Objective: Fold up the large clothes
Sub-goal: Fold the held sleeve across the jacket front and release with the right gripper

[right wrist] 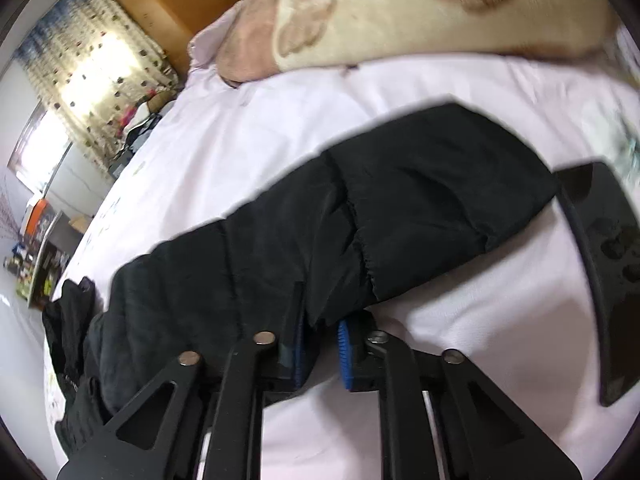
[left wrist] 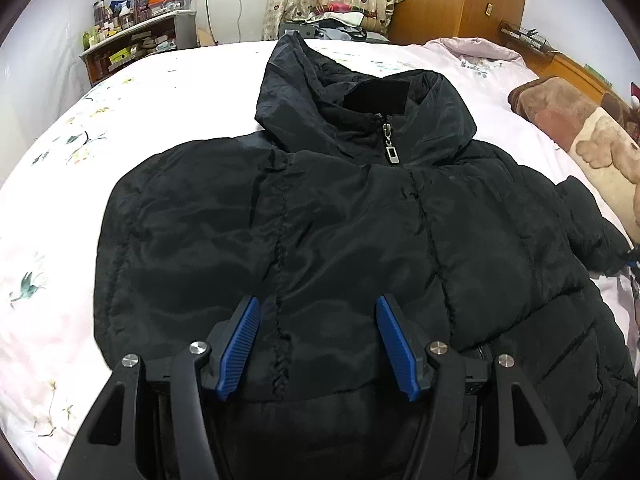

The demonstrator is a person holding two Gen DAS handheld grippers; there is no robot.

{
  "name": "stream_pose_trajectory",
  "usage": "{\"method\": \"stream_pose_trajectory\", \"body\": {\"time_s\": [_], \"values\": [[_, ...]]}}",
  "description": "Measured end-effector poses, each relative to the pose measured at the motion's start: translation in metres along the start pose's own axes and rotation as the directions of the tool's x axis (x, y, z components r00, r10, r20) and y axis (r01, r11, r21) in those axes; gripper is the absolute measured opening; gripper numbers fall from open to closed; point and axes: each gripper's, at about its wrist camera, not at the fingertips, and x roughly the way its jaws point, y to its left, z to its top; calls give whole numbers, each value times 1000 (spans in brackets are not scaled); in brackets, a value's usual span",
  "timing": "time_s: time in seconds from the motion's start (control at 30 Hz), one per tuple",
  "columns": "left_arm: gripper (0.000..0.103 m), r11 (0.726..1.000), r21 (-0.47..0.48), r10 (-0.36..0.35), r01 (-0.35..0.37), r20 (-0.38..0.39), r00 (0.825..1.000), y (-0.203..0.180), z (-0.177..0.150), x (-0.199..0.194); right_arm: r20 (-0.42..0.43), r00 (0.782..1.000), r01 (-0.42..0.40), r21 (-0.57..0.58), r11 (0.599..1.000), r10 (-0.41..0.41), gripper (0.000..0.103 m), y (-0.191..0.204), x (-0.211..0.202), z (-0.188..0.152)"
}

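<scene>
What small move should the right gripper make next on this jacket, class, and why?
Probably carry the sleeve inward over the jacket front. The right gripper appears shut on the sleeve's edge, the sleeve lies out sideways on the bed sheet, and the left gripper hovers open over the chest.

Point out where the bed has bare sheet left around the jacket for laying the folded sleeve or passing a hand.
Bare sheet lies beside the jacket's hood, toward the shelf. Another strip runs between the sleeve, pinched by the right gripper, and the blanket. The blanket side is crowded. The left gripper hovers open over the jacket.
</scene>
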Motion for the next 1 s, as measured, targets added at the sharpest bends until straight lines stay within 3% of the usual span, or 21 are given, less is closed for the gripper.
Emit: {"method": "stream_pose_trajectory", "body": {"time_s": [0.27,0.47,0.73,1.0], "values": [[63,999,-30,-17,18,7,1000,8,-6,-36,124,989,-64,-160,985,85,9,69,-85,11],[63,998,-50,-33,36,55,998,19,-9,-73,158,961,-164,-333,929,227,9,151,-147,0],[63,994,-91,-51,64,135,990,39,-15,-119,13,944,-270,-542,796,329,9,257,-150,-61],[63,989,-138,-22,44,156,987,70,-33,-145,-189,939,-343,-602,721,288,9,319,-87,-138]]}}
